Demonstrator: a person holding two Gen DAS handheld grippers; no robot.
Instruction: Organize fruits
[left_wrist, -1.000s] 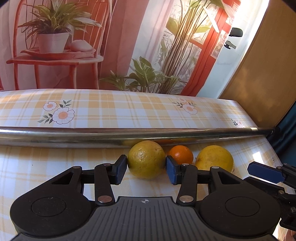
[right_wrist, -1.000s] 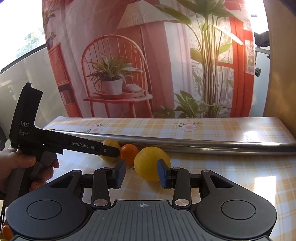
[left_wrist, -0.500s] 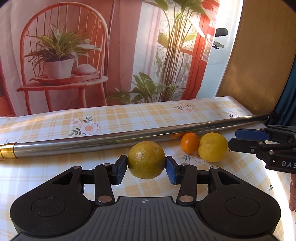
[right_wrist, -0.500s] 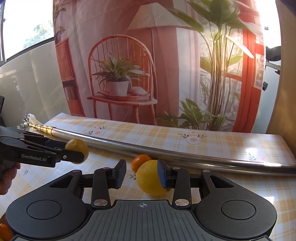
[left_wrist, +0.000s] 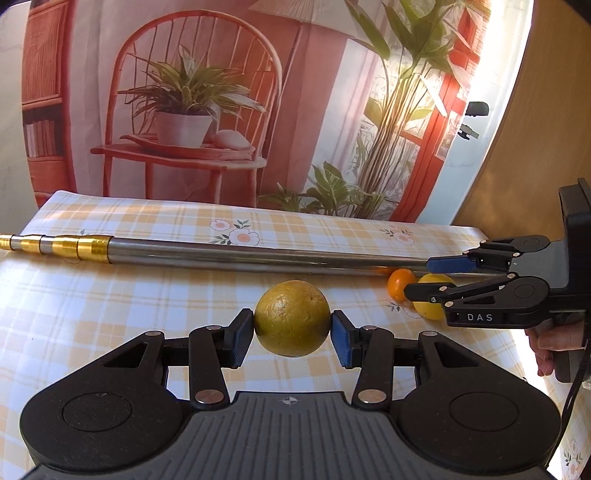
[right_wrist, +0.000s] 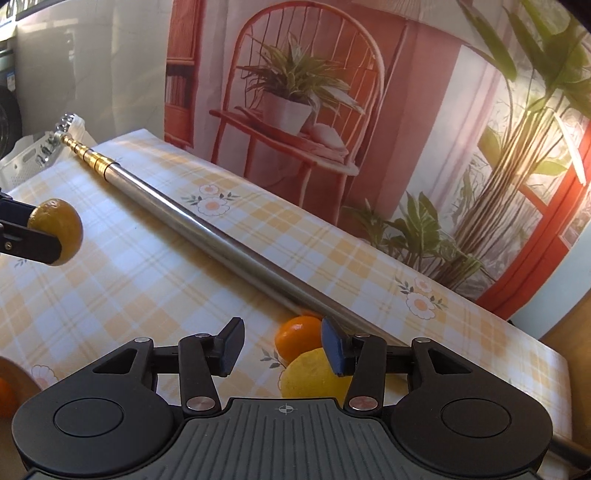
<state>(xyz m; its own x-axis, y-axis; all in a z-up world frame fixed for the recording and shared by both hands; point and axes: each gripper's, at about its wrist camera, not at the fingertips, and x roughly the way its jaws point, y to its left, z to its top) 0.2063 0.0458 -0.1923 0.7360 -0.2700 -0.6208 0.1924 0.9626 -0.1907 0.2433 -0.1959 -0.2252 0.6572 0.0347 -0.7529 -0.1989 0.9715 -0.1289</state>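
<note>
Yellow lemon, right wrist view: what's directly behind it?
A small orange sits just behind the yellow lemon, with the metal pole lying beyond both. A sliver of another orange fruit shows by the pole; the lemon's base is hidden by the gripper body.

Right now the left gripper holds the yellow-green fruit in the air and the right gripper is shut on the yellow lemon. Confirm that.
Not quite. The right gripper is open: in the right wrist view its fingers stand apart, with the yellow lemon and small orange lying untouched on the tablecloth. The rest holds: the left gripper grips the yellow-green fruit above the cloth.
</note>
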